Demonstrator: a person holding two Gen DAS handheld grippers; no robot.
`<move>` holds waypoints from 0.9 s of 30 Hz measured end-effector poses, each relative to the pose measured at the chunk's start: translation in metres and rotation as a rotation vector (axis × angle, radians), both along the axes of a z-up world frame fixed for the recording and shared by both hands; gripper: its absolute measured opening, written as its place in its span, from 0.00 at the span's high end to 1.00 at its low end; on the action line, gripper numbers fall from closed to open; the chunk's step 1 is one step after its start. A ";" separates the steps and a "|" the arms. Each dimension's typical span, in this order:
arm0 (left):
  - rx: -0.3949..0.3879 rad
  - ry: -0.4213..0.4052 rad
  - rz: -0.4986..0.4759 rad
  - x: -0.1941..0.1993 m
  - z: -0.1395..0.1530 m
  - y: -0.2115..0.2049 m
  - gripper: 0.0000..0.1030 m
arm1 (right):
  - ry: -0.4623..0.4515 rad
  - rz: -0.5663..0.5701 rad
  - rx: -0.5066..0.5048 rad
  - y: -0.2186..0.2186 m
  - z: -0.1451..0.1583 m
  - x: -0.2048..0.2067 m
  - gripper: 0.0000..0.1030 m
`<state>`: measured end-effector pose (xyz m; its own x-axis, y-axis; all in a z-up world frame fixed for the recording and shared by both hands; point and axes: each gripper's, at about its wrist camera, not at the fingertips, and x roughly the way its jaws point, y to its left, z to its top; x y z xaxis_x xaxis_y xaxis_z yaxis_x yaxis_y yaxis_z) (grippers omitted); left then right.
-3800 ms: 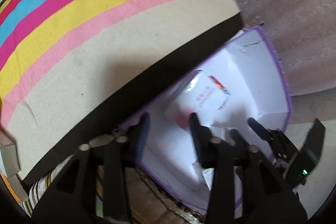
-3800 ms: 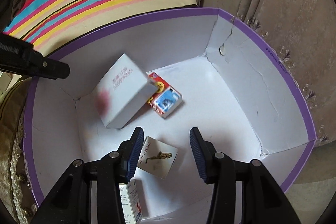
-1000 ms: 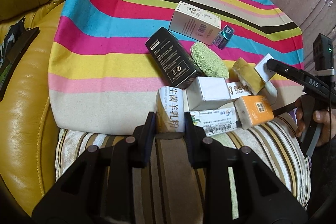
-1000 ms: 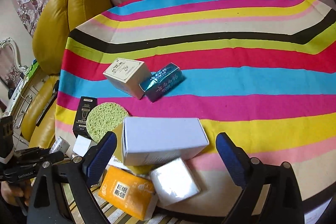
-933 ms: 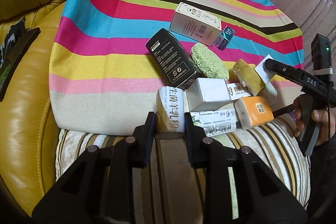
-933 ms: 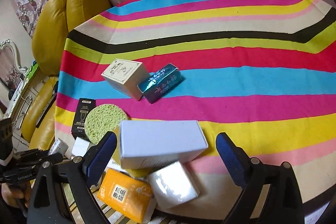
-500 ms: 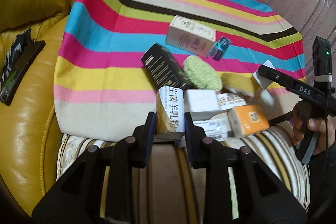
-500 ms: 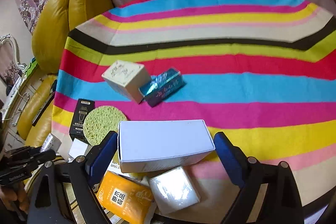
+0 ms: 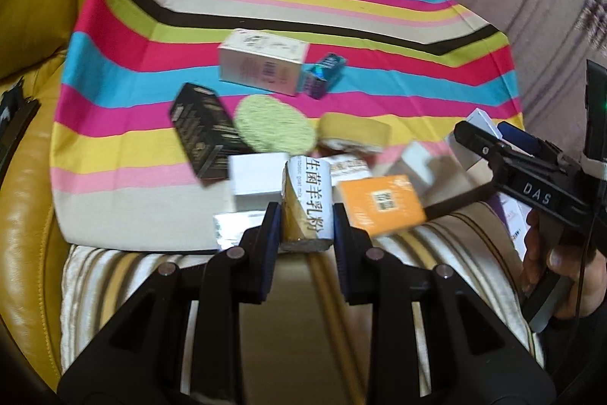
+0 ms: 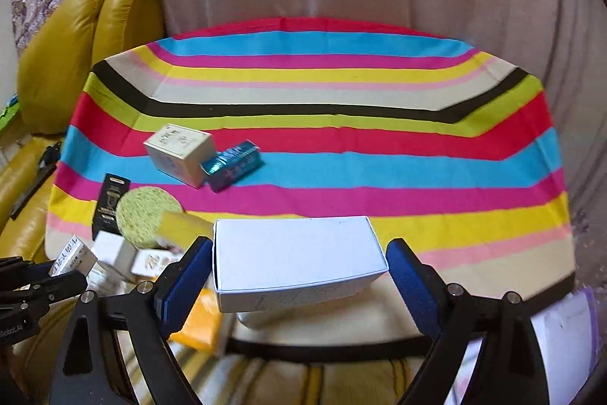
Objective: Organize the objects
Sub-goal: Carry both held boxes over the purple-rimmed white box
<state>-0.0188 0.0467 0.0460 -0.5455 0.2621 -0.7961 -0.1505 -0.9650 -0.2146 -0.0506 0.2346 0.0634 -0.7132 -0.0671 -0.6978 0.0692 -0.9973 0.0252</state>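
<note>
My left claw (image 9: 306, 228) is clamped on the narrow goat-milk-powder box (image 9: 307, 202) at the desk's near edge, my right claw (image 10: 299, 266) pinches the light, crushable white carton (image 10: 297, 259) by its short ends, where card is stiffest.

Your orange packet (image 10: 197, 325) sits mostly hidden behind the right gripper's (image 10: 299, 272) finger. Print on the blurred black box (image 9: 203, 131) can't be read.
</note>
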 end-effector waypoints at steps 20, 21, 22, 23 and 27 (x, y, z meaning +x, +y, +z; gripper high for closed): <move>0.006 -0.007 -0.303 0.013 0.004 0.143 0.70 | -0.077 -0.296 -0.030 0.118 -0.008 0.089 0.10; 0.005 -0.008 -0.325 0.014 0.005 0.153 0.70 | -0.085 -0.314 -0.028 0.125 -0.010 0.094 0.10; 0.003 -0.008 -0.339 0.015 0.005 0.159 0.70 | -0.096 -0.333 -0.027 0.134 -0.013 0.100 0.10; 0.001 -0.008 -0.360 0.017 0.005 0.168 0.70 | -0.104 -0.346 -0.026 0.141 -0.015 0.104 0.10; 0.005 -0.024 -0.429 0.020 0.004 0.198 0.70 | -0.130 -0.404 -0.021 0.168 -0.021 0.121 0.10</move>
<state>0.0015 0.2443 0.0499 -0.3678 0.4650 -0.8053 -0.5326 -0.8152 -0.2275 0.0706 0.4022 0.0424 -0.5915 0.1849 -0.7848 -0.3324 -0.9427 0.0284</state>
